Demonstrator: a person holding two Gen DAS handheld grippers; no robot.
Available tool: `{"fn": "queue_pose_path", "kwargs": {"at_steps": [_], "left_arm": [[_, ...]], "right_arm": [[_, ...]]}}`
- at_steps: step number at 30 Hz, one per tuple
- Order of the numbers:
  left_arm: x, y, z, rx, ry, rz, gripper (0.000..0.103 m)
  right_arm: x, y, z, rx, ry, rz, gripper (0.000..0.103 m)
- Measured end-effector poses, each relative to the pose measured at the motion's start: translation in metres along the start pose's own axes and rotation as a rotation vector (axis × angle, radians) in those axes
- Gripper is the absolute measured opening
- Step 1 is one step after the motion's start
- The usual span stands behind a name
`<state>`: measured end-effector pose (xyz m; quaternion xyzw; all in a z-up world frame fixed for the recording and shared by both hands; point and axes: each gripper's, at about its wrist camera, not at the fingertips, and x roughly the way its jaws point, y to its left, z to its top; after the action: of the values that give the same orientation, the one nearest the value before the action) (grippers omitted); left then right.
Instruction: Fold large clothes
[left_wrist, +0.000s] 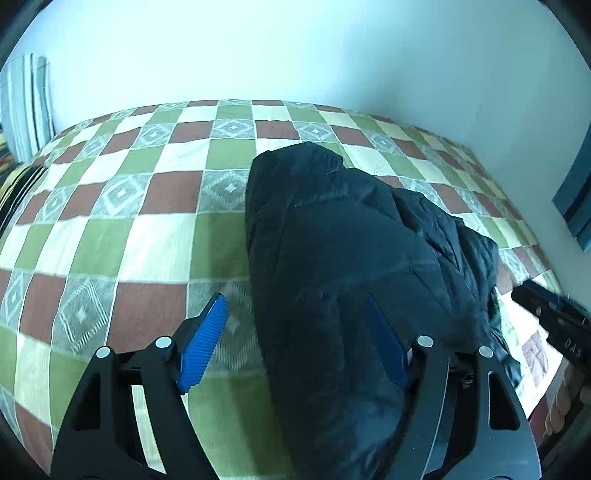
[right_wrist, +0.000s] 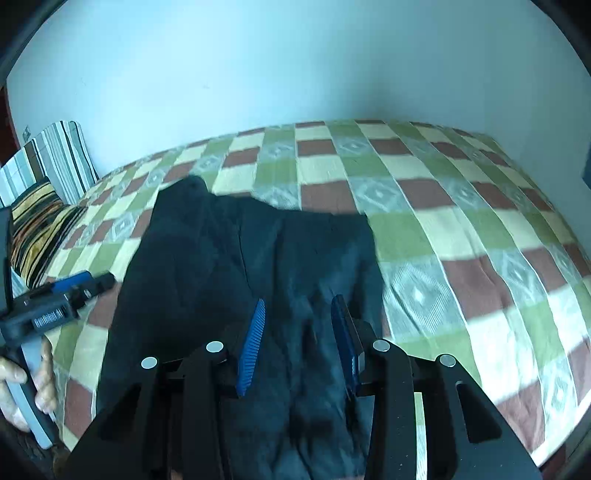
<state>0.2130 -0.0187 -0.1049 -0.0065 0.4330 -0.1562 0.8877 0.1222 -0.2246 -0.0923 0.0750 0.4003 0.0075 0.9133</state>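
Observation:
A dark navy padded jacket lies bunched on the checked bedspread. My left gripper hangs over its near left edge with the jaws wide apart. Its left pad is over bare bedspread and its right pad is against the dark cloth. In the right wrist view the jacket spreads out ahead. My right gripper has its pads narrowly apart with creased jacket cloth filling the gap. Each gripper shows in the other's view: the right gripper at the jacket's right edge, the left gripper at its left edge.
Pale walls close the bed in behind and on the right. Striped pillows lean at the bed's left end. A person's hand holds the left gripper's handle. Bare bedspread stretches to the right of the jacket.

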Motion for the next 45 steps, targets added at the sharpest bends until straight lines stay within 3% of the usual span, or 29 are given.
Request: {"fn": "queue_pose_path", "kwargs": {"at_steps": [7,15,19,31,45], "left_arm": [[0.037,-0.017,0.012,0.049,0.041,0.050,0.075],[0.068,-0.020,0.005,0.045,0.102,0.097,0.080],[0.079,-0.016,0.001,0.020,0.121,0.089,0.084],[0.090,-0.027,-0.008,0.063,0.091,0.172,0.086],[0.087,-0.026,-0.013,0.054,0.048,0.171,0.086]], "right_arm": [[0.058,-0.004,0.021,0.005,0.061,-0.025,0.038],[0.099,-0.006,0.007,-0.001,0.142,-0.047,0.038],[0.112,-0.016,-0.001,0.045,0.158,-0.008,0.038],[0.129,-0.022,-0.014,0.068,0.138,0.008,0.037],[0.123,-0.018,-0.017,0.042,0.092,-0.017,0.039]]}}
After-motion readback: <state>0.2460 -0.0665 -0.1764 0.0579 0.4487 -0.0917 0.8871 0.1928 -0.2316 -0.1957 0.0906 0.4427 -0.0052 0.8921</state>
